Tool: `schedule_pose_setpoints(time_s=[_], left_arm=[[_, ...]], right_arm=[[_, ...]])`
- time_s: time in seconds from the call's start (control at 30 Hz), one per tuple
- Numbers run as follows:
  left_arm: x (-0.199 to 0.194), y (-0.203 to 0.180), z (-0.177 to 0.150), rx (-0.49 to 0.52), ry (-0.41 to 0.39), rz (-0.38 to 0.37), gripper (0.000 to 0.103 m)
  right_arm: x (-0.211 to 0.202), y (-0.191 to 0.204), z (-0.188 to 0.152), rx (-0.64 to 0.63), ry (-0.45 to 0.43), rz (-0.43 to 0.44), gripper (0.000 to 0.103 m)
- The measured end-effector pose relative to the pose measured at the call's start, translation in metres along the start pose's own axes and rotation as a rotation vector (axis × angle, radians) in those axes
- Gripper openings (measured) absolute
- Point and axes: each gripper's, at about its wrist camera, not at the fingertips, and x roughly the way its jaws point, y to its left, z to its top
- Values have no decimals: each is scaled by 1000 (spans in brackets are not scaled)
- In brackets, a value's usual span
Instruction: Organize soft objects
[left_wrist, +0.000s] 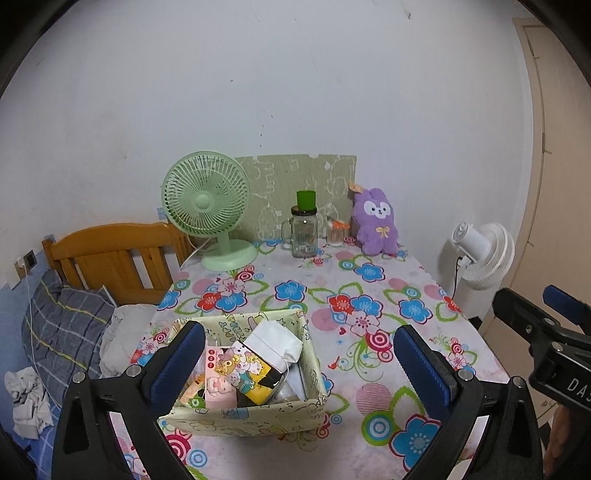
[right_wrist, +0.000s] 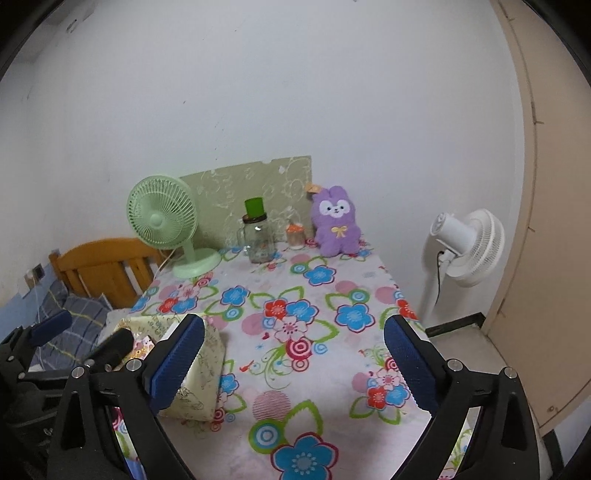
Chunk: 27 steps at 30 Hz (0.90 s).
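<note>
Purple plush rabbit (left_wrist: 376, 221) is sitting upright at the table's (right_wrist: 332, 369) far edge, well apart from the fabric box (left_wrist: 243, 417). You are holding your left gripper (left_wrist: 299, 358) and right gripper (right_wrist: 293, 358) wide apart, gripping nothing.

A bedroom in a home; a wooden headboard (left_wrist: 110, 254) with a checked pillow (left_wrist: 62, 332) lies at nine o'clock; a table under a flowered cloth (left_wrist: 369, 295) stands against a plain white wall (left_wrist: 295, 92); at twelve o'clock on it stand a green desk fan (left_wrist: 207, 206), a glass jar (left_wrist: 303, 236) and a purple plush rabbit (left_wrist: 375, 221); a white standing fan (right_wrist: 465, 247) stands at three o'clock by a beige door (right_wrist: 546, 258).
</note>
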Motion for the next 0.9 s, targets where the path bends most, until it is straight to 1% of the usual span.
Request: schedule_pose_setpoints(time_s=[0.17, 0.37, 0.47, 0.9], left_arm=[[-9, -3, -3, -3, -26, -6, 103], [-14, -4, -6, -9, -34, -25, 103], [-14, -5, -7, -13, -30, -24, 103], [-17, -4, -7, -18, -30, -26, 103]], right_arm=[[-13, -6, -3, 11, -34, -20, 99], [-21, -8, -7, 22, -39, -16, 100], [-23, -9, -7, 27, -46, -10, 103], [-21, -7, -8, 21, -48, -3, 103]])
